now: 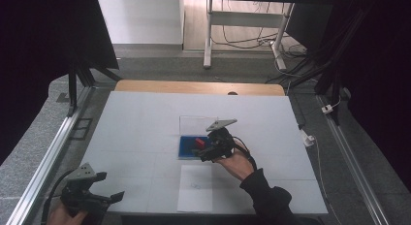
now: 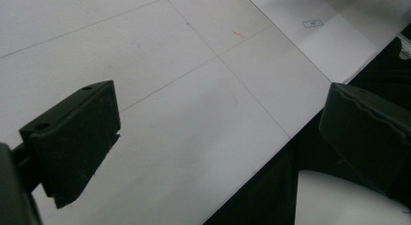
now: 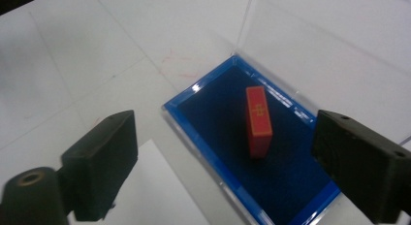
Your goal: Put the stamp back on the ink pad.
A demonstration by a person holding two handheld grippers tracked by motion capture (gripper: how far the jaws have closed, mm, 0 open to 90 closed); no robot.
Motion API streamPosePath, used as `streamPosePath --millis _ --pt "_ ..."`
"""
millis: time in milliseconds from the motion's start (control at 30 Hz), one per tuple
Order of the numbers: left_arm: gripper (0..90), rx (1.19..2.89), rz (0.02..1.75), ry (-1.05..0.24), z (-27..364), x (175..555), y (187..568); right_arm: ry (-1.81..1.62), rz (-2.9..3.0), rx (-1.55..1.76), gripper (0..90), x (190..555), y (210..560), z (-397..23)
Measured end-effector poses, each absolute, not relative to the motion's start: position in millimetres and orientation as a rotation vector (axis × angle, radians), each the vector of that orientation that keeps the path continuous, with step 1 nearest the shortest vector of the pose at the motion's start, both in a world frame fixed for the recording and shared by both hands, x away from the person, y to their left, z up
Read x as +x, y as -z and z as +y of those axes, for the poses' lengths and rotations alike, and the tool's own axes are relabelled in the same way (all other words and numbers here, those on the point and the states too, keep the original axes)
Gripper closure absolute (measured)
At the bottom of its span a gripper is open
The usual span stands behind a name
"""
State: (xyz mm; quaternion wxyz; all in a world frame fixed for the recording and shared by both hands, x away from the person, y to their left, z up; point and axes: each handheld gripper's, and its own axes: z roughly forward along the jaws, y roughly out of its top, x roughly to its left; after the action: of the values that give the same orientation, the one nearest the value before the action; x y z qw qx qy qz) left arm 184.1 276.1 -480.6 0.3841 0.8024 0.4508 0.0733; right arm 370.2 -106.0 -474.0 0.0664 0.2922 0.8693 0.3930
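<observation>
- White bench (image 1: 145, 133) across the middle of the high view, ruled with faint thin lines; a strip of bare wood along its far edge.
- Grey carpeted floor (image 1: 43, 133) on both sides, metal rails running down the left and right edges of the frame, dark curtains at the upper corners.
- Upper centre of the high view: white legs of another table (image 1: 208, 36) with loose cables on the floor beneath.
- Sheet of white paper (image 1: 196, 187) lying flat near the bench's near edge, lower centre.
- Blue tray (image 1: 186, 146) at the centre of the bench, a clear upright panel (image 1: 194, 123) standing at its far side.
- Red block (image 3: 258, 121) resting inside the tray on the dark blue lining, clear of the rim; a small gold mark on its top face plain in the right gripper view, a mere red speck from the high view.
- Right tongs (image 3: 228, 162) hovering just above the tray, spread wide, gripping nothing; hand and dark sleeve entering from the lower right of the high view.
- Left tongs (image 1: 104, 188) at the lower left corner of the high view, over the bench's near edge, spread apart and empty.
- Left gripper view: a faint red scratch on the bench surface and a small printed box on the paper at upper right, neither legible from above.
</observation>
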Motion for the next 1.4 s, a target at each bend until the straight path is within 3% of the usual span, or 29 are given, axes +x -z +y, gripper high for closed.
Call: streamPosePath --millis 700,1400 --pt "1.3 2.038 1.152 -0.179 276.3 184.9 480.7 -1.209 2.626 0.86 0.0 348.5 462.5 -130.0" --pt "1.3 2.041 1.152 -0.181 276.0 185.5 480.7 -1.153 2.55 0.866 0.0 316.2 453.2 -168.0"
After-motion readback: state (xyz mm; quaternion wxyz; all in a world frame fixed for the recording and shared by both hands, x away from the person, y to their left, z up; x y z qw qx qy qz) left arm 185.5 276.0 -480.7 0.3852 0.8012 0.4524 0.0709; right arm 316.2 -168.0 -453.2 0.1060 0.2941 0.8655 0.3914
